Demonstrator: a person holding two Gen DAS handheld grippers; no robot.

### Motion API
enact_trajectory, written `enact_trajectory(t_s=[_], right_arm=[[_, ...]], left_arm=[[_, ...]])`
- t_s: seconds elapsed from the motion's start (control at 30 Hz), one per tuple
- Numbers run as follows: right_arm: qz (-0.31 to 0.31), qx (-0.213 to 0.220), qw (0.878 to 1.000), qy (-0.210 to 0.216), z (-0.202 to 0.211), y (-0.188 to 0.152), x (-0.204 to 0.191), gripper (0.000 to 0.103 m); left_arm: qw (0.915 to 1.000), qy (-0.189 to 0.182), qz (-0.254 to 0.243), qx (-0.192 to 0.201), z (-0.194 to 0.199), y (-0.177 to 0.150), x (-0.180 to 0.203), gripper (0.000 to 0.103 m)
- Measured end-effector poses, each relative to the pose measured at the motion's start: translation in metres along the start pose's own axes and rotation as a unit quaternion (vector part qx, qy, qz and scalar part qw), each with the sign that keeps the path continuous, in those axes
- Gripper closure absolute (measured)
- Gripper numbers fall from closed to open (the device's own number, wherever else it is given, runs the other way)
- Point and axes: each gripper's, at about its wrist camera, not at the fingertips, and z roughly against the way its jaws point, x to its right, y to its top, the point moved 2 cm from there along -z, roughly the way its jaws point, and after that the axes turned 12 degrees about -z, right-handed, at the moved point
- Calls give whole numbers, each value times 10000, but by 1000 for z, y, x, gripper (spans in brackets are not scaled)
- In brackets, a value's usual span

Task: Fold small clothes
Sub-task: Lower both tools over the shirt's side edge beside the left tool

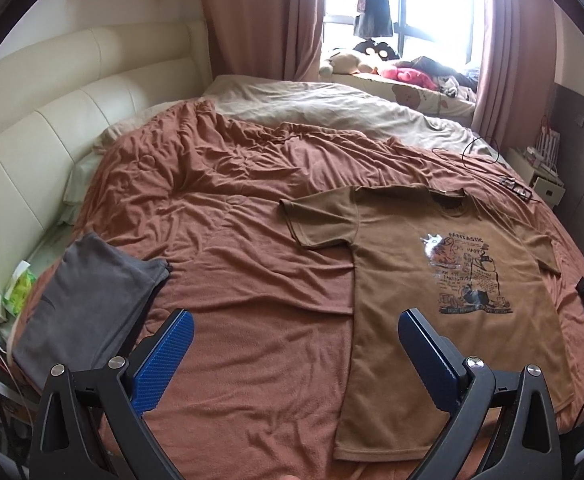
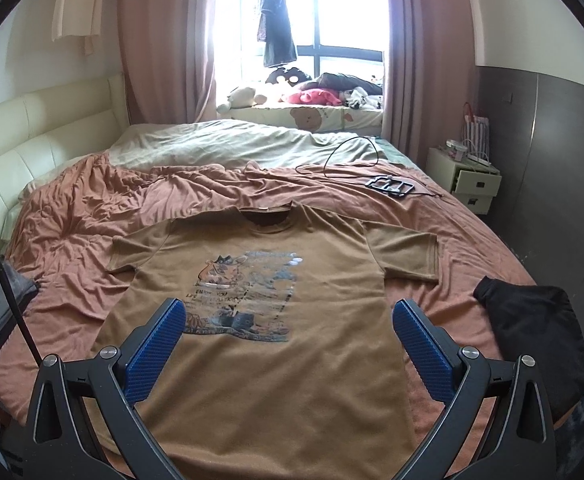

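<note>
We hold our left gripper (image 1: 294,322) with its jaws spread wide, both blue ribbed fingers (image 1: 164,360) angled outward and nothing caught between them. The black linkage arms fan out from the bottom of its view. Our right gripper (image 2: 288,312) matches that pose: its blue fingers (image 2: 154,346) stand far apart, nothing gripped, the black frame spreading below. Both point forward and tilt slightly downward, neither finger pair touching anything. Our hands themselves stay out of sight behind the cameras.

Brown T-shirt (image 2: 276,344) with printed picture, spread flat, front up, sleeves out, collar toward window, on bed.
</note>
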Motion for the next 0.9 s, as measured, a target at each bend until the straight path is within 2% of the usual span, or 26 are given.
enact_trajectory(t_s=[0.07,0.13,0.23,0.33,0.57,0.63,0.83,0.87,0.9], right_arm=[[32,39,10000,40,-6,2,-7,0],[58,90,9999,71,-14,5,-12,0],[113,57,9997,202,-31,10,-17,0],[198,2,9991,365,-49,18,-23,0],[136,-203,9977,627,-104,39,-32,0],[98,-241,9977,632,-121,45,-36,0],[45,-561,9942,914,-179,59,-52,0],[46,-608,9936,946,-188,60,-55,1],[60,-659,9931,967,-200,61,-58,8]], left_arm=[[9997,171,-19,-195,-10,8,-8,0],[9993,327,-15,-199,-18,15,-19,0],[9998,149,68,-63,-29,24,-33,0],[9998,219,26,-32,-42,36,-40,0],[9997,67,79,213,-77,64,-52,0],[9998,-63,97,156,-95,73,-52,0],[9999,-110,-39,-41,-157,93,-45,2],[9999,-111,-71,-82,-168,96,-44,5],[9998,-142,-68,-127,-180,99,-43,6]])
